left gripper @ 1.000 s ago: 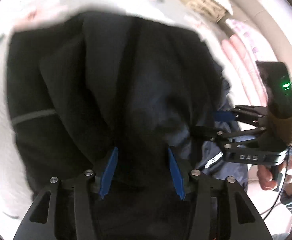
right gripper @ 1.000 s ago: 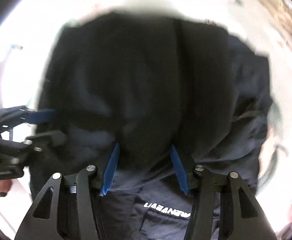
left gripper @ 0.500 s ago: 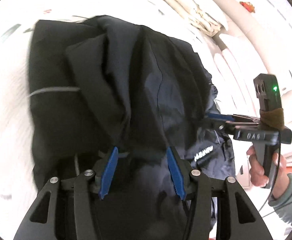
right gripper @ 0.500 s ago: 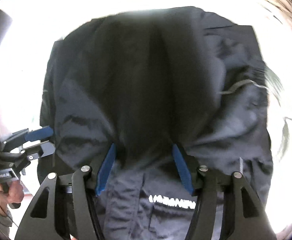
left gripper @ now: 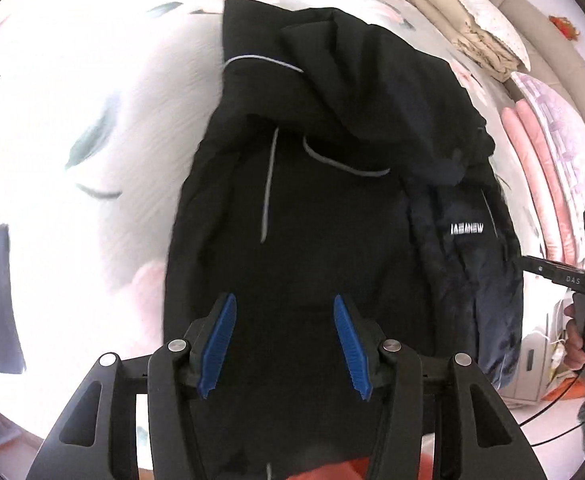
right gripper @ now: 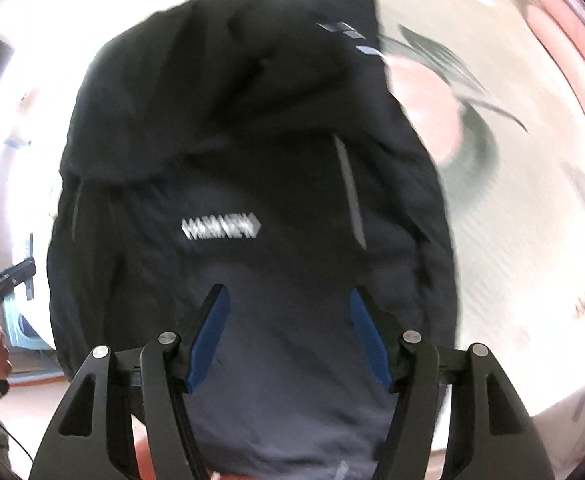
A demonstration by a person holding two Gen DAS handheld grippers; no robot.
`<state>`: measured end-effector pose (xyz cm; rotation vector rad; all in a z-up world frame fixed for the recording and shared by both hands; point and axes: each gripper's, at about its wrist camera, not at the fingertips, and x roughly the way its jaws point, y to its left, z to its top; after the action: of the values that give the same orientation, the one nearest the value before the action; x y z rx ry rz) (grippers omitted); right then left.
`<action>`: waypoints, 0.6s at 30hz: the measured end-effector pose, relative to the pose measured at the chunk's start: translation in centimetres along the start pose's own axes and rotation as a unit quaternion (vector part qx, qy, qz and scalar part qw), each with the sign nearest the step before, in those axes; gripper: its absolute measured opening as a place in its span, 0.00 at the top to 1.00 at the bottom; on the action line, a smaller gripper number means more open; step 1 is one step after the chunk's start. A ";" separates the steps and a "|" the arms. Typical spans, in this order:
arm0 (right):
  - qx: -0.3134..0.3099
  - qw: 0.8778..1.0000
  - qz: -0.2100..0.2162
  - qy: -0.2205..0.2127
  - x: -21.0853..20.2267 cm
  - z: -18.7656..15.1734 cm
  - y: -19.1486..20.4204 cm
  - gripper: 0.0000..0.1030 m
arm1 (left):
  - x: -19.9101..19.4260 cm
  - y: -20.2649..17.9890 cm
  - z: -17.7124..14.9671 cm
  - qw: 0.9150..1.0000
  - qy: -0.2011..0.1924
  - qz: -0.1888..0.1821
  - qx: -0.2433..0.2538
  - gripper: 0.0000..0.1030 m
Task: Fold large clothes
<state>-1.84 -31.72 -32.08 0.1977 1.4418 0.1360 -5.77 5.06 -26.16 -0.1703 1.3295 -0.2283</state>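
A large black hooded jacket (left gripper: 332, 208) with grey piping and a white chest logo lies on the bed, its upper part folded down over the body. It also fills the right wrist view (right gripper: 252, 184). My left gripper (left gripper: 284, 312) is open with blue pads apart, over the jacket's near left part, holding nothing. My right gripper (right gripper: 286, 300) is open too, over the near part below the logo. The right gripper also shows at the right edge of the left wrist view (left gripper: 552, 274).
The white bedsheet with pink and green floral print (left gripper: 92, 120) surrounds the jacket. Folded beige bedding (left gripper: 464, 24) and pink quilts (left gripper: 548, 152) are stacked at the far right. A dark object (left gripper: 0, 300) lies at the left. The floor (right gripper: 32, 392) shows past the bed edge.
Both grippers have let go of the jacket's folded-over part and pulled back. The fold now lies flat on the jacket body, and the logo and piping are uncovered.
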 end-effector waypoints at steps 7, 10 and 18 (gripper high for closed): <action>0.009 0.999 -0.030 0.034 -0.3 -6.7 -4.5 0.35 | -1.9 2.7 -6.7 0.997 0.017 0.032 -0.073 0.49; 0.020 0.998 -0.035 0.053 -0.1 -9.3 -6.3 0.35 | -2.4 4.5 -9.7 0.992 0.024 0.032 -0.119 0.49; 0.046 0.994 -0.035 0.096 1.3 -14.4 -8.9 0.35 | -1.8 8.2 -14.6 0.975 0.055 0.010 -0.214 0.49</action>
<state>-16.20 -39.40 -36.99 0.2125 1.6460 0.0312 -19.77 13.54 -29.95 -0.5132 1.4774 0.0707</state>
